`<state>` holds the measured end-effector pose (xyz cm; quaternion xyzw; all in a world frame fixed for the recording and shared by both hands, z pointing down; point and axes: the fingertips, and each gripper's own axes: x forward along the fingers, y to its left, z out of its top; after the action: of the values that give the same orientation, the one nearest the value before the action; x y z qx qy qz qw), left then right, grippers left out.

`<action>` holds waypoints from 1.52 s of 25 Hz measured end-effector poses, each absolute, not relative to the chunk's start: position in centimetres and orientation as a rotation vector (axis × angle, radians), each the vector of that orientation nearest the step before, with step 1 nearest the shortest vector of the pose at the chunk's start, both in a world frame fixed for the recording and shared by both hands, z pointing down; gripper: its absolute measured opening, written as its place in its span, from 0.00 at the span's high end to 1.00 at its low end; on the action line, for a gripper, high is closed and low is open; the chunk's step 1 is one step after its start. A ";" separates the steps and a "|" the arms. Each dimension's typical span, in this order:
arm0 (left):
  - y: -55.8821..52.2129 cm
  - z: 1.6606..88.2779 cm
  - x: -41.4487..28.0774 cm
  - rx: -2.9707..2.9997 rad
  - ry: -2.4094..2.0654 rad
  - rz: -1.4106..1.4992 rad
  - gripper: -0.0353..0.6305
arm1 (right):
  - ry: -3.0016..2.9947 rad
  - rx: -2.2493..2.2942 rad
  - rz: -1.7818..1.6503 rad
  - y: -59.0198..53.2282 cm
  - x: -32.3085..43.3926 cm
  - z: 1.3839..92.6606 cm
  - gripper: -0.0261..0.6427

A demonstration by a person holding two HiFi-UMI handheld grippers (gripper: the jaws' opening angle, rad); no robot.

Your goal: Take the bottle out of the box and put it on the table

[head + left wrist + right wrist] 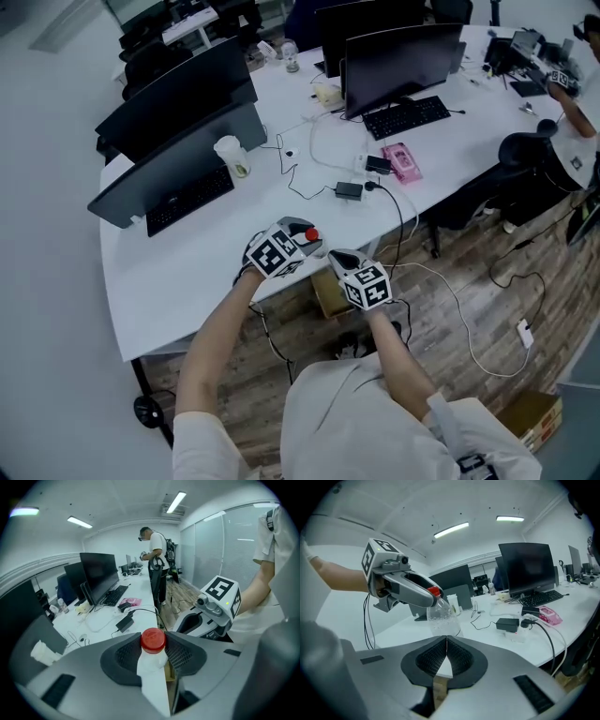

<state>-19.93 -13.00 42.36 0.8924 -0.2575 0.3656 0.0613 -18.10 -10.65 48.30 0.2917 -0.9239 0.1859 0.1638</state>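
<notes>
A curved white table (178, 281) fills the left and middle of the head view. Monitors and keyboards are set along it, and a paper cup (232, 156) stands near the left monitors.

At the table's front edge, left of centre, the left gripper (153, 649) is held out by a bare forearm. Its jaws are closed narrowly on the neck of a clear plastic bottle (439, 613), just under the red cap. In the right gripper view the bottle is seen hanging from that grip, tilted a little, above the near part of the table and clear of its surface. The bottle is judged to be already out of the box.

Just below the table edge, between the two grippers, part of a brown cardboard box (329, 294) is visible.

To the right, the right gripper (446, 640) is held near the box with its pads pressed together and nothing between them.

The step in hand is judged to be setting the bottle down. It is best done over the bare stretch of table nearest the edge, away from the cup and the cables (319, 192). The bottle should be brought upright and lowered until its base rests flat, and only then should the jaws be parted. The bottle looks light, so it could easily be tipped over.
</notes>
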 end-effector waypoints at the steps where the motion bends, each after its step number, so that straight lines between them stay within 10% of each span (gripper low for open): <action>1: -13.4 42.6 -20.5 2.678 -0.808 1.087 0.71 | -2.628 0.821 0.530 -10.6 -18.0 48.5 0.90; 38: -14.0 45.7 -30.2 2.330 -1.450 0.419 0.59 | -2.572 0.883 0.523 -5.8 -14.3 51.1 0.90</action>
<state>-30.22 -13.97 45.71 0.8254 -0.5135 0.1484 0.1817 -14.26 -5.79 51.07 0.3134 -0.9127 0.1857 0.1849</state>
